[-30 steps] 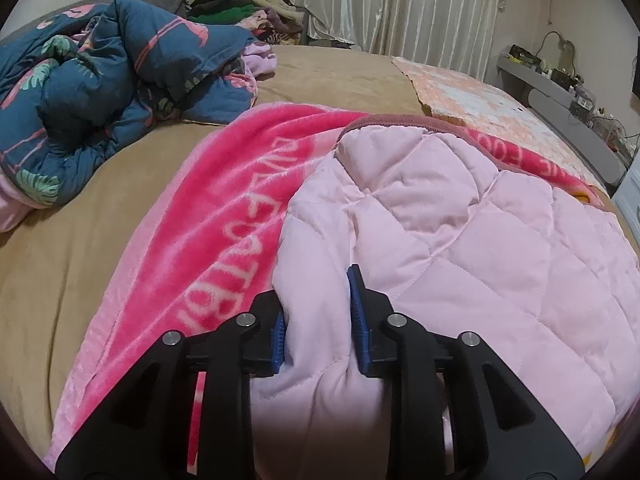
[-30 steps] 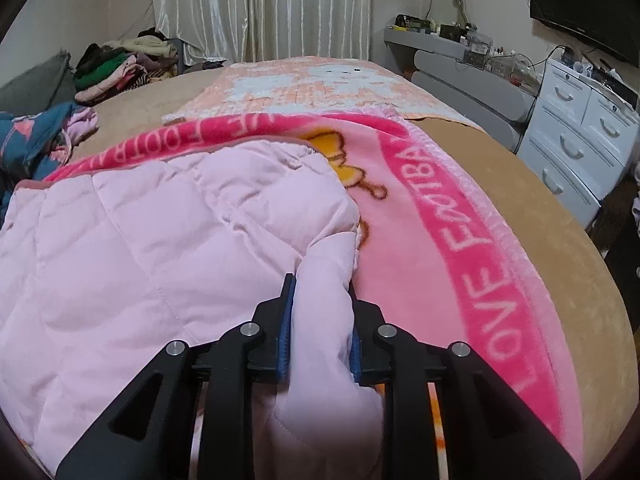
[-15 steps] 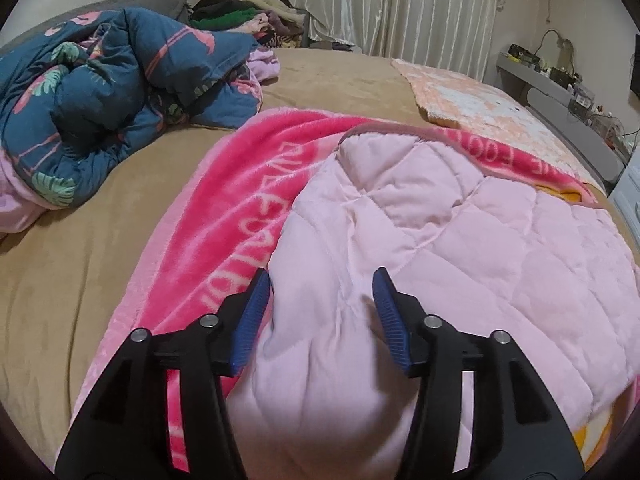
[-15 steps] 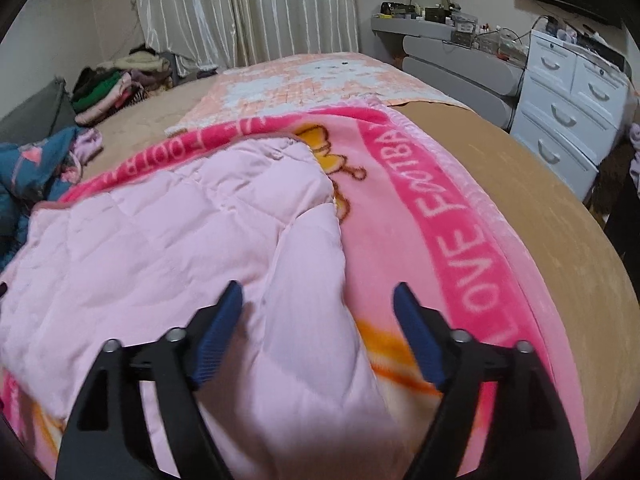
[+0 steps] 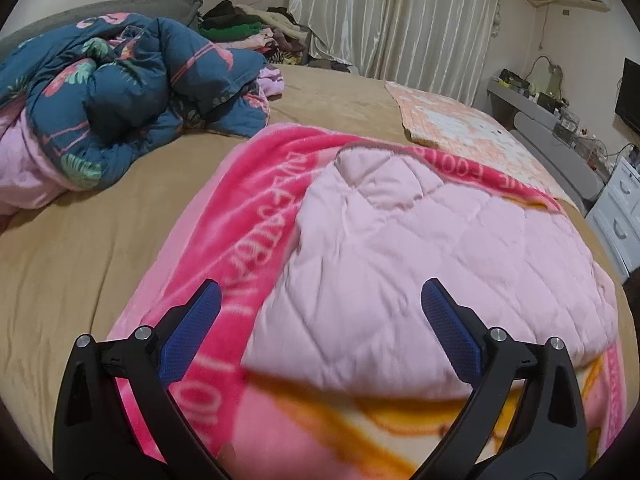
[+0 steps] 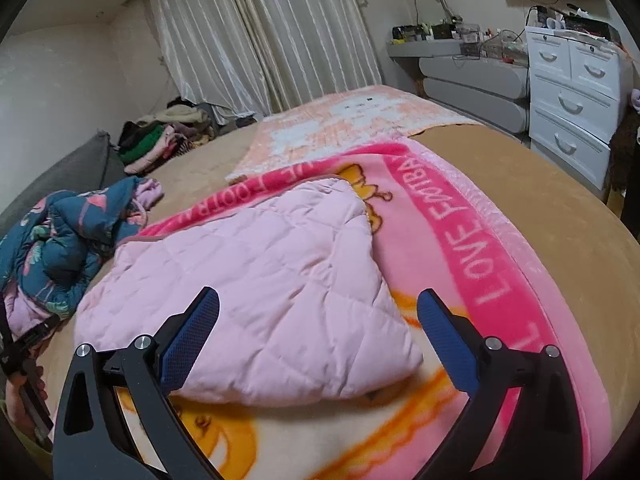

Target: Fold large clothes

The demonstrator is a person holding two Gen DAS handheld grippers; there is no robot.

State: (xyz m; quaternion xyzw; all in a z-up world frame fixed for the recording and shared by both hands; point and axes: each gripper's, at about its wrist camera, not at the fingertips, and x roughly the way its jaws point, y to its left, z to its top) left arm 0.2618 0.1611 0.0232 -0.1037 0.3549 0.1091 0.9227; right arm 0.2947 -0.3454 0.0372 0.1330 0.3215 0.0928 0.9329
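Left wrist view was motion-blurred along the near edge of the pink quilted garment (image 5: 420, 272), so its hem line there was hard to read; the lower corners of both views were cut off by the fisheye rim. Left gripper (image 5: 318, 332) had just been opening, jaws spread wide, pads clear of the fabric, nothing between them. Right gripper (image 6: 318, 334) likewise had just been opening, jaws wide apart, garment lying below and beyond them, not pinched. Garment was pale pink, diamond-stitched, puffy, folded into a rough rectangle with a darker trim at its far edge, resting flat on a bright pink fleece blanket (image 6: 472, 240) with white lettering, only partly legible, and an orange cartoon print mostly covered. Blanket lay on a tan bed cover (image 5: 80, 248). A crumpled dark-blue floral duvet (image 5: 120, 92) sat well apart at the head side; a peach patterned throw (image 6: 352, 120) lay beyond the blanket. Far side: clothes pile (image 6: 160, 136), pale curtains (image 6: 260, 32), white drawer unit (image 6: 572, 92), cluttered grey shelf, items too small to identify. At the right wrist view's left edge something dark, partly cut off, unclear.
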